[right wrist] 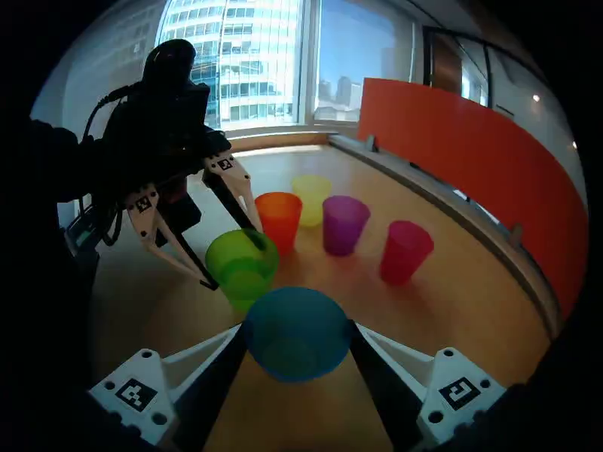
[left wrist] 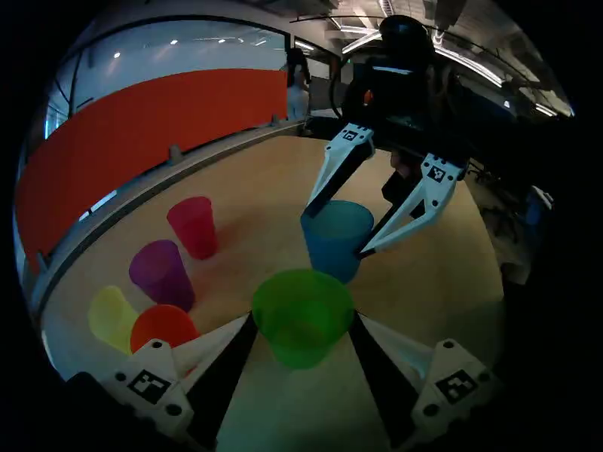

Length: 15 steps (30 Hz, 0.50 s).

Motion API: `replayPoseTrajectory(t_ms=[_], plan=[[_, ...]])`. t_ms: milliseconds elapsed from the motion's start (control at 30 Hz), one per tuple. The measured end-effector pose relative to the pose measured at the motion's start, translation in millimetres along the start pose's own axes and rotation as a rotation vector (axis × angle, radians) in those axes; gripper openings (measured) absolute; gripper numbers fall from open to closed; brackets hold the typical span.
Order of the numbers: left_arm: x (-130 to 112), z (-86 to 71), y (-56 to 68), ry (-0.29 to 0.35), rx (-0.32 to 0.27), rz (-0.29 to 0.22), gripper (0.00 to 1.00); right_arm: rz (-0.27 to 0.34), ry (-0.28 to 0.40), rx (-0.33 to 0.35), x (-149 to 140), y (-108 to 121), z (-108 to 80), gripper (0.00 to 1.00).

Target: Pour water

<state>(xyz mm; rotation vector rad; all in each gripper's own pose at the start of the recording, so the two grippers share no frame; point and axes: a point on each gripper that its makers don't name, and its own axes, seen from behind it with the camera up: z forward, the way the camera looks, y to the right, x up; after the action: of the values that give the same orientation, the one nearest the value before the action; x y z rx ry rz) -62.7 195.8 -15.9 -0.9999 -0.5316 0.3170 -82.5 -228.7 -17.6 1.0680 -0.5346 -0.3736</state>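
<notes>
Pinching green cup (left wrist: 301,305), left gripper (left wrist: 302,319); pinching blue cup (right wrist: 295,339), right gripper (right wrist: 297,325); pink cup (left wrist: 194,224), purple cup (left wrist: 160,273) nearby

Cannot make out water in green cup (left wrist: 303,316) or blue cup (left wrist: 337,237), nor orange cup (left wrist: 162,324) base behind finger (left wrist: 207,360).

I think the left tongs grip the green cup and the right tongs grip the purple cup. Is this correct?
Not quite. The right tongs grip the blue cup, not the purple cup, which stands free on the table; the right gripper view shows this. The left tongs do grip the green cup.
</notes>
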Motion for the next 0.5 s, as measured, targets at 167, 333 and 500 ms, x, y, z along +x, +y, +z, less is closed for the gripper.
replayPoseTrajectory(t_ms=[167, 333, 500], plan=[[-2.5, 0.9, -0.3, -0.005, 0.002, 0.004, 0.86, -0.013, -0.019, 0.007, -8.0, -3.7, 2.9, 0.95], [-6.6, 2.4, -0.5, -0.01, 0.003, 0.005, 0.86, -0.031, -0.035, 0.009, -14.9, -6.5, 6.3, 0.95], [-9.8, 3.1, 0.2, -0.013, 0.003, 0.003, 0.86, -0.046, -0.045, 0.007, -18.2, -7.5, 9.4, 0.95]])
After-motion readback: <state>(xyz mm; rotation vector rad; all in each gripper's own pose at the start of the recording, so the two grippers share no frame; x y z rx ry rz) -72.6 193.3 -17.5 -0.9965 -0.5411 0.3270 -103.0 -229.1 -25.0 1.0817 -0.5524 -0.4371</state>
